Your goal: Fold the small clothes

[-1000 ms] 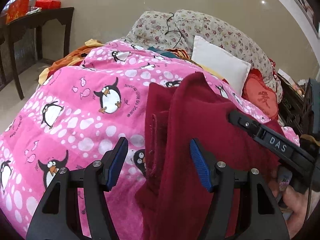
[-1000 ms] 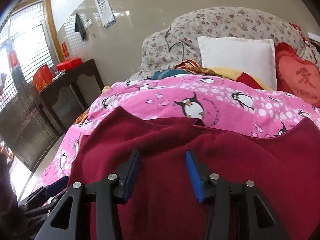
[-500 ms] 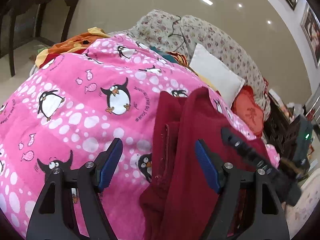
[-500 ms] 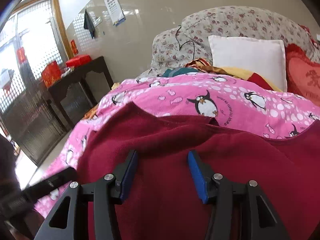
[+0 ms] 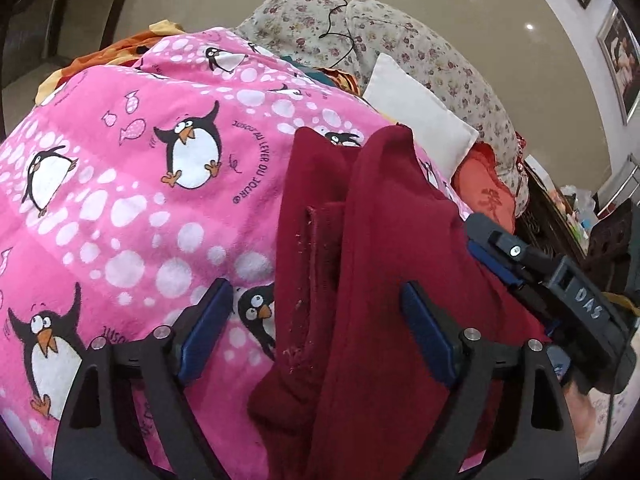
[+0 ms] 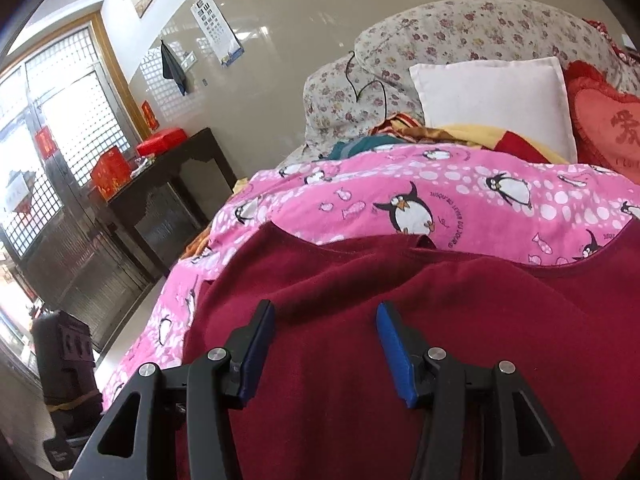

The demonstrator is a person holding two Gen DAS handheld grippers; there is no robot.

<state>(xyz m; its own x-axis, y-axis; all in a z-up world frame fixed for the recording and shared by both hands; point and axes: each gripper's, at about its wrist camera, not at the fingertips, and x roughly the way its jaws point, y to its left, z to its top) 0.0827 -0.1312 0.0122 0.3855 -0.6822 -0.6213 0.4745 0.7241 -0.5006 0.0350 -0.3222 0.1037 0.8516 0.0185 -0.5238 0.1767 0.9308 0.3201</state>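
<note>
- One dark red garment [image 5: 384,248] lay on the bed.
- One pink penguin blanket [image 5: 132,184] was under it.
- One white pillow [image 6: 492,100] stood behind.
- One red heart-shaped cushion [image 6: 608,128] was beside that pillow.
- Two red boxes, one tall [image 6: 110,172] and one flat [image 6: 162,140], sat on one dark side table [image 6: 168,196].
- Two grippers showed, left [image 5: 316,332] and right [image 6: 324,340], each with jaws apart.

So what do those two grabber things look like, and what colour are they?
Both look the same. The left gripper and the right gripper have black plastic frames with triangle-shaped holes, round silver bolts, and flat blue pads on the insides of the fingers. In the left view, the right gripper's black body carries white letters reading DAS. No sleeves show.
</note>
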